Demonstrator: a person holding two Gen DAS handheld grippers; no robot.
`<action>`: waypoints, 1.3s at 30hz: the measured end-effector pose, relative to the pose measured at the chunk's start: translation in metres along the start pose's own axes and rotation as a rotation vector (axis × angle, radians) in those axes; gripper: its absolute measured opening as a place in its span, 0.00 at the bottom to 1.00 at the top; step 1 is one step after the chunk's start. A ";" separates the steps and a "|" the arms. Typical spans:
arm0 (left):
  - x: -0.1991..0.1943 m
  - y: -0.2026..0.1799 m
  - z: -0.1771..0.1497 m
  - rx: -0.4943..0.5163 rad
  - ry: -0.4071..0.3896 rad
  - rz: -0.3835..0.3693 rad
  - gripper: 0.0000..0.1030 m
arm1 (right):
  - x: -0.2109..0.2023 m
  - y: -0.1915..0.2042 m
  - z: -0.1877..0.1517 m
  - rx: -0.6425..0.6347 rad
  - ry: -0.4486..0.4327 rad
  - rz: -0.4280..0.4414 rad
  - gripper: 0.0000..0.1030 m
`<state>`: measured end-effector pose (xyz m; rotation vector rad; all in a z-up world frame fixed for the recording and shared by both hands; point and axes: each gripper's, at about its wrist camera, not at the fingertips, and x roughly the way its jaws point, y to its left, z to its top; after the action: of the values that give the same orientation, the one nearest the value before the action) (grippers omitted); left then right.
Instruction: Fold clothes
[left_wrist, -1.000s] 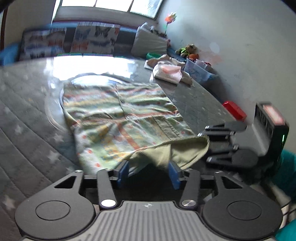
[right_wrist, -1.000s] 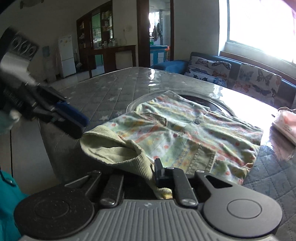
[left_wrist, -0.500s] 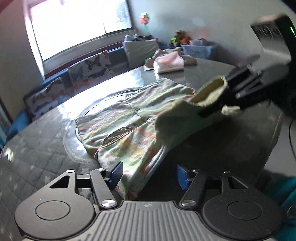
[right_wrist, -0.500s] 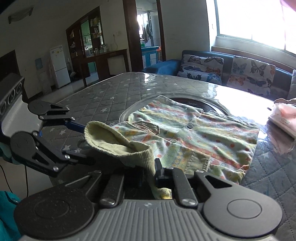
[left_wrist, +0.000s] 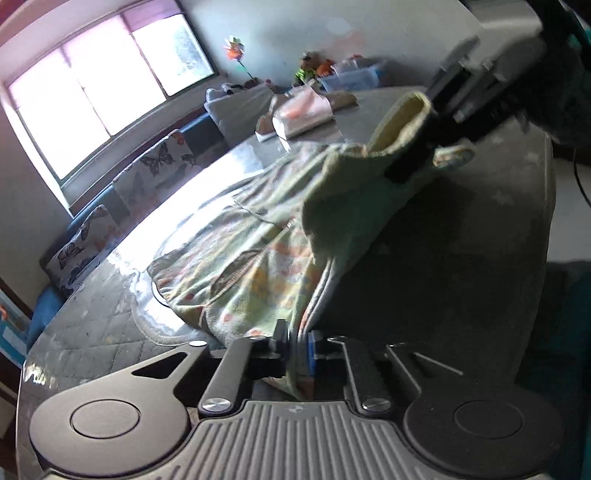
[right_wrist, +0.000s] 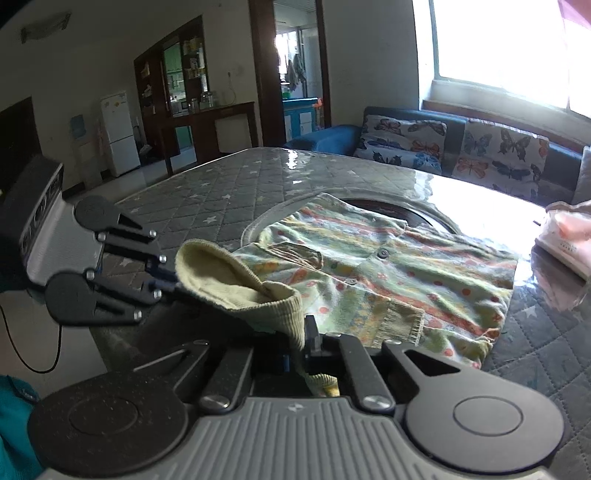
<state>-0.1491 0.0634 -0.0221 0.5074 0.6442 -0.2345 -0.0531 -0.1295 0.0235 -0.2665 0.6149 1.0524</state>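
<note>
Each wrist camera looks low along its own fingers, close over the table (right_wrist: 229, 184). They face each other across the patterned garment (left_wrist: 240, 266), which both views share.

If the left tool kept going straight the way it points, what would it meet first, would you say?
The left tool, shut on the patterned shirt, points into that lifted fabric, so more shirt comes first; the table beyond, though depth is unclear.

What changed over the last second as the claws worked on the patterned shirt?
The left claw opened, then closed on the patterned shirt at its near edge. Its ribbed hem rose off the table. The right claw kept its grip on the hem; the pink garment stayed put.
</note>
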 end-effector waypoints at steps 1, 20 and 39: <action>-0.005 0.001 0.001 -0.009 -0.012 0.001 0.07 | -0.003 0.002 0.000 -0.004 -0.007 0.000 0.05; -0.115 -0.004 0.021 -0.150 -0.114 -0.215 0.06 | -0.102 0.034 0.011 -0.085 0.050 0.134 0.04; 0.023 0.102 0.049 -0.297 -0.010 -0.167 0.06 | 0.027 -0.063 0.099 -0.086 0.110 0.064 0.04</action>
<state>-0.0688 0.1236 0.0356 0.1672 0.6986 -0.2934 0.0450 -0.0917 0.0815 -0.3837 0.6814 1.1332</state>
